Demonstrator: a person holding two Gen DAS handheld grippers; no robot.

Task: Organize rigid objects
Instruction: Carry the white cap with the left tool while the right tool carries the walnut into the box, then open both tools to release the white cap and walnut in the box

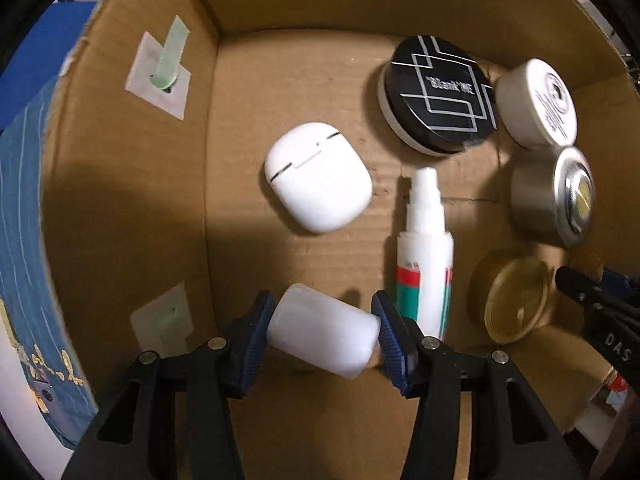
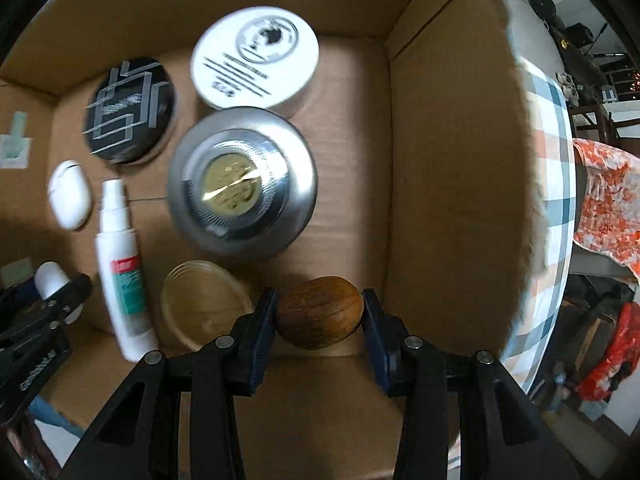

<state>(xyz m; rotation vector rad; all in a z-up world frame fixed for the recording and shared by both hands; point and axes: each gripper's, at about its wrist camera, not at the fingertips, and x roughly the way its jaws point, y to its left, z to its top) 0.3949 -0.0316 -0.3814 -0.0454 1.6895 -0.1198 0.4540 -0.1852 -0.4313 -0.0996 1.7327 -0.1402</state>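
- Left gripper clamped on white cylinder, low over cardboard box floor.
- Right gripper clamped on brown oval object, near box wall.
- Six items already boxed; both held pieces unreleased, judged near finish.

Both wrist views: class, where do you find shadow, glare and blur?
Left wrist view: a dark shadow covers the cardboard box wall and floor at left; the yellow lid is smeared. Right wrist view: glare streaks the silver tin; the white tin print is blurred; daylight outside the box looks washed out.
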